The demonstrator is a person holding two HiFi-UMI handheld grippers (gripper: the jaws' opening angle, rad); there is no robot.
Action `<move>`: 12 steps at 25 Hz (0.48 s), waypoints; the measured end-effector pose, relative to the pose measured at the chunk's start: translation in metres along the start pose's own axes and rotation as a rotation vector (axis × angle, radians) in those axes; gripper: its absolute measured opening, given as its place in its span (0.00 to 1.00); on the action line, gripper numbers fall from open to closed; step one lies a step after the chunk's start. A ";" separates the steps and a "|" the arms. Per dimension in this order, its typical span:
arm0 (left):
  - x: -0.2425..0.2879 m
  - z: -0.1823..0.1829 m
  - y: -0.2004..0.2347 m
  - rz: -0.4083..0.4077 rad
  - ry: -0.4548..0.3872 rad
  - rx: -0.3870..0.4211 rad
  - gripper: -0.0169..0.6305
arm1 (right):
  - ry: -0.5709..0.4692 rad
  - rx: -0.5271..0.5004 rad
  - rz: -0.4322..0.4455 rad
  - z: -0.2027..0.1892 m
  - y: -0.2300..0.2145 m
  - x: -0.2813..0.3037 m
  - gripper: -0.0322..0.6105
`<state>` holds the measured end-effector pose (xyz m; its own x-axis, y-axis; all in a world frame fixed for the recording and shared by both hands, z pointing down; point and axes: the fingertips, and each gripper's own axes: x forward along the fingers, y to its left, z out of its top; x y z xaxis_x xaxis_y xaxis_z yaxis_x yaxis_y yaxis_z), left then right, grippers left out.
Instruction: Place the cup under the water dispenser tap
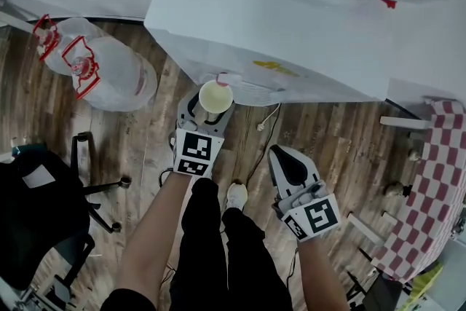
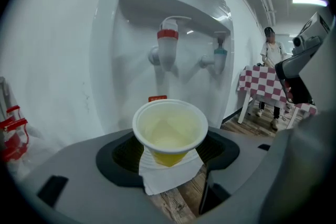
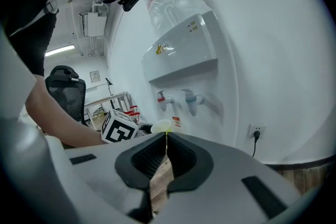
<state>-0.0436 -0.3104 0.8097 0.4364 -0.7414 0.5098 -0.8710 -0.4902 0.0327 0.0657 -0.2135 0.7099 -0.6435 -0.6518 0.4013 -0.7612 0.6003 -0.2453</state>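
Note:
A white-rimmed, yellow paper cup (image 2: 169, 131) stands upright and empty between the jaws of my left gripper (image 2: 169, 150), which is shut on it. The white water dispenser (image 2: 157, 18) fills the view ahead; its red tap (image 2: 167, 50) hangs above and behind the cup, with a blue tap (image 2: 219, 55) to the right. In the head view, the cup (image 1: 215, 96) sits close to the dispenser front (image 1: 291, 33), held by the left gripper (image 1: 207, 111). My right gripper (image 1: 285, 165) hangs back over the floor, shut and empty (image 3: 164, 157).
Two large water bottles (image 1: 109, 69) with red handles lie on the wooden floor at left. A black office chair (image 1: 44, 215) stands at lower left, a checkered-cloth table (image 1: 437, 178) at right. A cable (image 1: 263, 138) runs below the dispenser. A person (image 2: 271, 60) stands by that table.

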 end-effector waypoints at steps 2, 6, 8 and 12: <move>0.008 -0.001 0.002 -0.002 -0.006 0.015 0.50 | 0.000 0.001 -0.007 -0.005 -0.003 0.003 0.09; 0.019 -0.005 0.004 -0.009 -0.013 0.025 0.50 | 0.001 0.000 -0.016 -0.011 -0.006 0.009 0.09; 0.024 -0.008 0.004 -0.015 -0.011 0.027 0.50 | 0.004 -0.005 -0.016 -0.014 -0.006 0.012 0.09; 0.032 -0.013 0.003 -0.018 -0.010 0.035 0.50 | 0.005 -0.009 -0.013 -0.018 -0.005 0.016 0.09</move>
<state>-0.0353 -0.3298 0.8372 0.4543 -0.7368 0.5008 -0.8547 -0.5189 0.0119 0.0603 -0.2188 0.7330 -0.6332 -0.6571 0.4089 -0.7686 0.5961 -0.2322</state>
